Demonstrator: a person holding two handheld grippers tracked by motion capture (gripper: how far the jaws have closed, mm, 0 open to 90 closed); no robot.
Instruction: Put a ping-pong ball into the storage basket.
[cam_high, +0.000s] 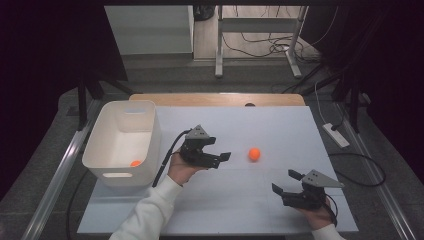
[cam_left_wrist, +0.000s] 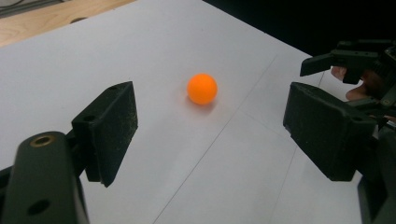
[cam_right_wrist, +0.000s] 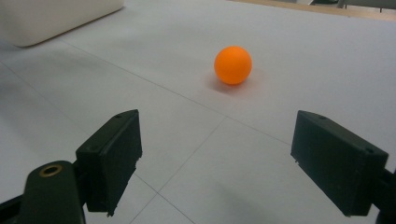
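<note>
Orange and round, the little ball (cam_high: 254, 154) sits on the white tabletop (cam_high: 280, 200) in front of the left hand-held gripper (cam_high: 220, 159), whose jaws are spread wide; it looks light and rolly, so pinch its middle gently.

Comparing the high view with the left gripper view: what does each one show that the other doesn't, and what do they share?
High view alone: the white bin with an orange ball inside, the left tongs seen from outside, and the floor beyond the table. Left gripper view alone: a close look along its own open jaws. Both: the orange ball on the table, the white tabletop and the right tongs.
</note>
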